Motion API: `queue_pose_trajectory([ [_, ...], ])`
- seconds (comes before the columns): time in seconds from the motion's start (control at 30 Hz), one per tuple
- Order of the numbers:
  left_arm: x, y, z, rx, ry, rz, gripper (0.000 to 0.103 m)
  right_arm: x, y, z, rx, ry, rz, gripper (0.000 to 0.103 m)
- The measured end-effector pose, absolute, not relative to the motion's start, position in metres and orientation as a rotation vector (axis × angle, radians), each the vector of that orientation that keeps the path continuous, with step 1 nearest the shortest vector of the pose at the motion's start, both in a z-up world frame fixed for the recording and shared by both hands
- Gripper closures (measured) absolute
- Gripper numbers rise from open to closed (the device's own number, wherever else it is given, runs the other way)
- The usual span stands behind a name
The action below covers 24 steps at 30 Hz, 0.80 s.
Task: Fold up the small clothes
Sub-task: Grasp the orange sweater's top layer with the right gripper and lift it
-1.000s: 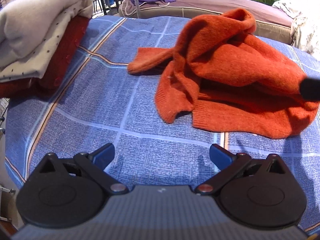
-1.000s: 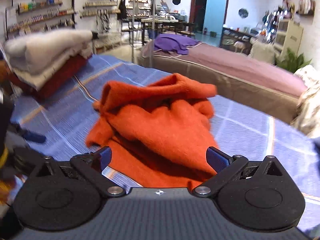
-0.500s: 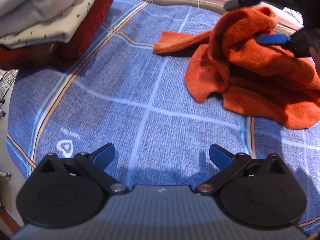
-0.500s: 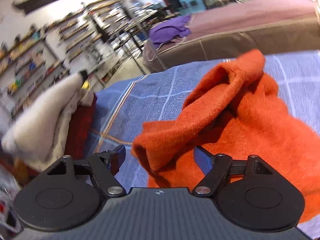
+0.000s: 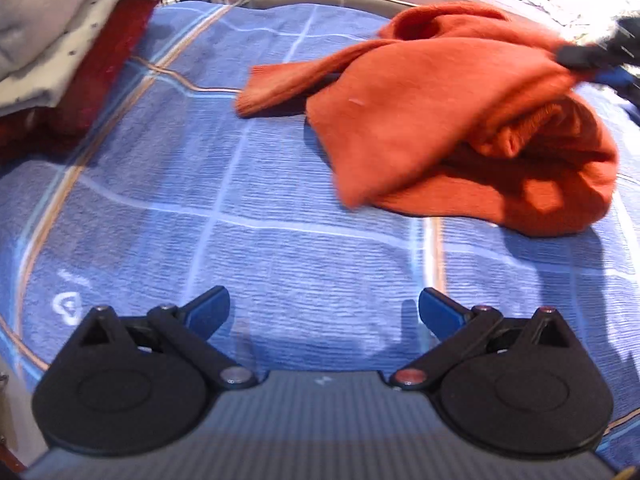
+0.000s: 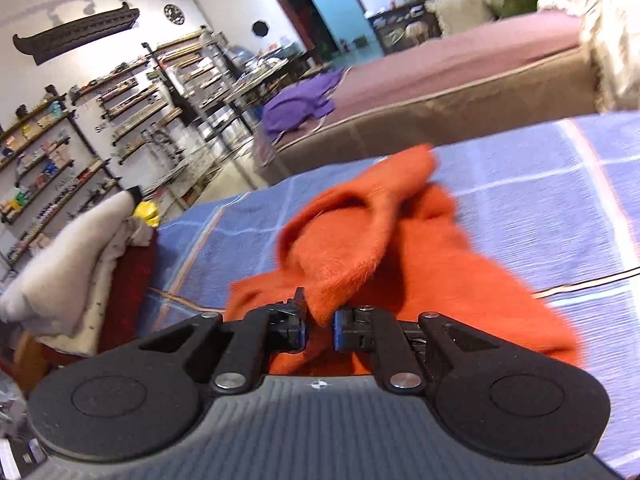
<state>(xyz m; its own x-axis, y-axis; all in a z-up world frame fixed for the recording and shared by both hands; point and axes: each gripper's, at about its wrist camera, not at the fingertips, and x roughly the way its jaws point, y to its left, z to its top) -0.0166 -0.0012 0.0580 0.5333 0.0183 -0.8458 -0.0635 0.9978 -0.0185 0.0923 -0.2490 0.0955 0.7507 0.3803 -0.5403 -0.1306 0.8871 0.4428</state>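
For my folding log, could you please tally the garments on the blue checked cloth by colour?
Orange: 1, the crumpled sweater, pinched by the right gripper.
Grey: 1, top of the stack.
Cream, dotted: 1.
Dark red: 1, bottom.
Total: 4. The left gripper holds nothing.

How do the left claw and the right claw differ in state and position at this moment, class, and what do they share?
The left claw is wide open with nothing between its fingers; the right claw is shut on a fold of the orange sweater. The left claw hovers over bare blue checked bedspread, short of the sweater; the right claw is at the sweater's far right side. Both have black linkages and blue finger pads.
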Motion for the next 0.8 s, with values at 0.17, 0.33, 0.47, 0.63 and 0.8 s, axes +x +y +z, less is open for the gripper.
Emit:
queue_pose_trajectory([
  [0.17,-0.013,-0.024,0.058,-0.033,1.011,-0.002,0.0,0.074,-0.31,0.11,0.305,0.571,0.129,0.09],
  [0.33,-0.011,-0.04,0.059,-0.028,1.007,-0.037,0.0,0.077,-0.361,0.125,0.207,0.486,-0.067,0.103],
  [0.47,-0.008,-0.045,0.058,-0.026,1.004,-0.038,0.0,0.083,-0.375,0.114,0.388,0.532,0.007,0.058],
  [0.63,-0.012,-0.044,0.058,-0.012,1.014,-0.036,0.0,0.084,-0.306,0.08,0.522,0.634,0.238,0.0],
  [0.8,-0.018,-0.032,0.057,-0.003,1.03,-0.006,0.0,0.088,-0.239,0.05,0.52,0.747,0.372,0.0],
])
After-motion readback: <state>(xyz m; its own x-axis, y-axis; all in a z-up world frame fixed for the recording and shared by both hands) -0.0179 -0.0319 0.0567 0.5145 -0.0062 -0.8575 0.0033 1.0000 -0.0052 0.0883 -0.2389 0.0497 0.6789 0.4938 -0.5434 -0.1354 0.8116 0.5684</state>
